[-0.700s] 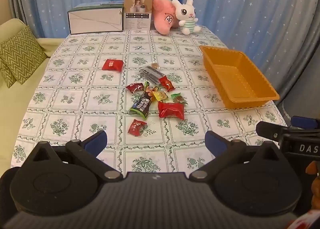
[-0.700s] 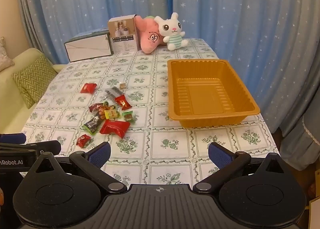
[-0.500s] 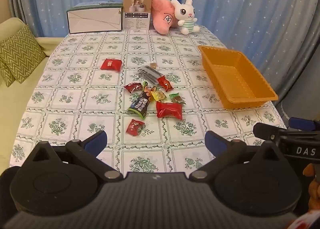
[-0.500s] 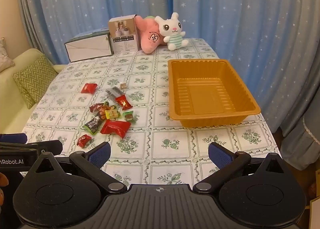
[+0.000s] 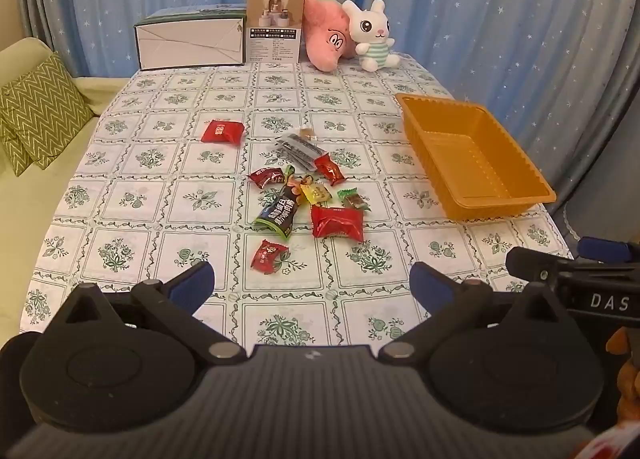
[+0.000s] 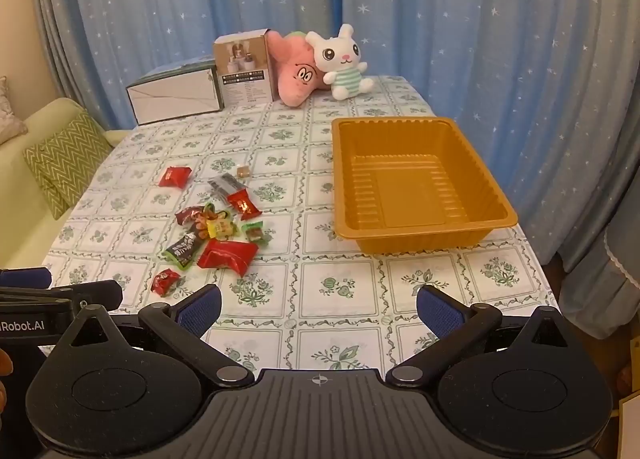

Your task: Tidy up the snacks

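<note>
We are holding the left gripper [image 5: 311, 285] and right gripper [image 6: 319, 307] spread wide and grasping nothing, above the table's [image 5: 132, 195] near edge. The snacks [image 5: 308, 195] are lying mid-table, left of the orange tray [image 6: 416, 187], whose long axis is running away from us.

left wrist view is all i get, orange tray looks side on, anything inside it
Observer: No. The right wrist view looks straight into the orange tray; its ribbed floor is bare.
Operator: where's my left gripper in that view
Observer: At the lower left edge, as a black body with one blue fingertip showing; its own view shows the jaws wide open.
Operator: right gripper holding anything
Observer: No. The right gripper has open jaws with only tablecloth between them.
</note>
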